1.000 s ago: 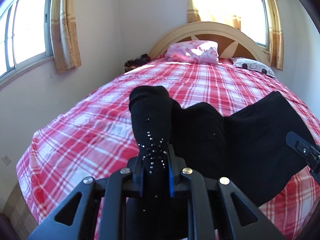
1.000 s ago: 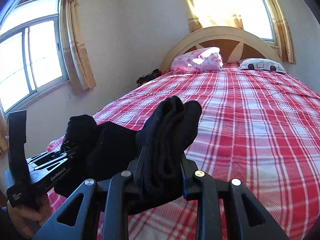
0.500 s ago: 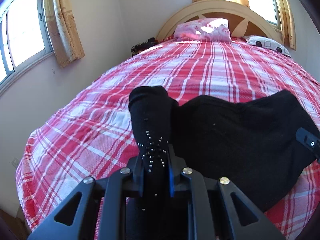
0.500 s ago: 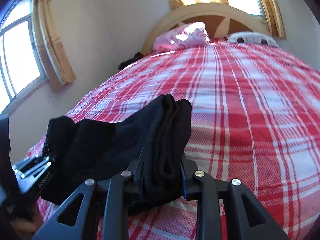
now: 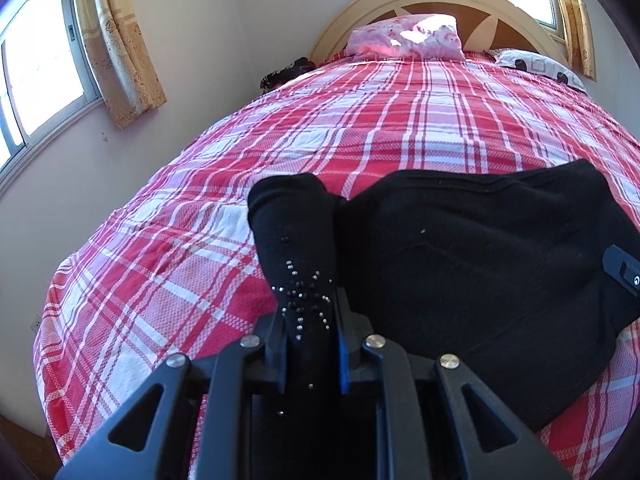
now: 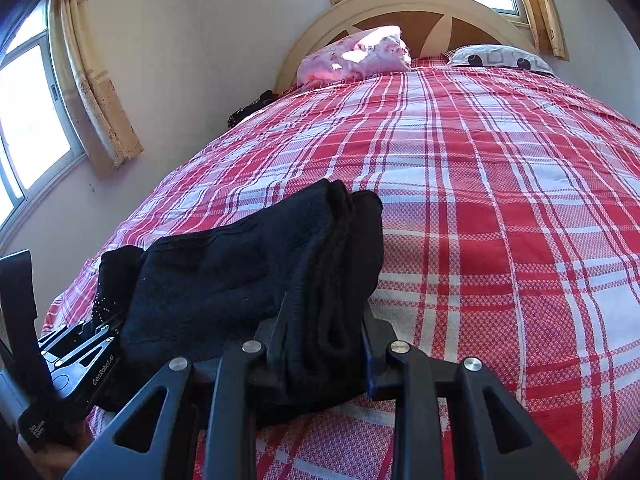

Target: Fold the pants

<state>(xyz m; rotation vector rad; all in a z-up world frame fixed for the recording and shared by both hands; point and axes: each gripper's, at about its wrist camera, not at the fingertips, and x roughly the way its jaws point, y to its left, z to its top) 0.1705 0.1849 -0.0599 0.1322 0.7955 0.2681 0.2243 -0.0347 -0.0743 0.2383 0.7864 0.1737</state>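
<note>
Both grippers are clamping down on the same black pants right now; the left gripper is pinching a narrow bunched-up strip with a little starburst of silver studs on it, and that strip is sticking up and forward past the blue-edged fingers; the right gripper is squeezing a thick stack of folded layers, and you can see the ribbed edges lining up side by side between its two fingers.

The pants are spreading out as a wide dark slab between the two tools, lying over the near end of the bed; the red and white plaid bedspread is showing all around them; in the left wrist view the fabric is stretching off to the right until it's reaching the other gripper's black body at the frame edge; in the right wrist view the left gripper is sitting at the lower left with the studded bit poking out of it.

Further back, a pink floral pillow and a white pillow with dark spots are leaning near the arched cream headboard; sun is coming through the yellow curtains by the window on the left wall.
</note>
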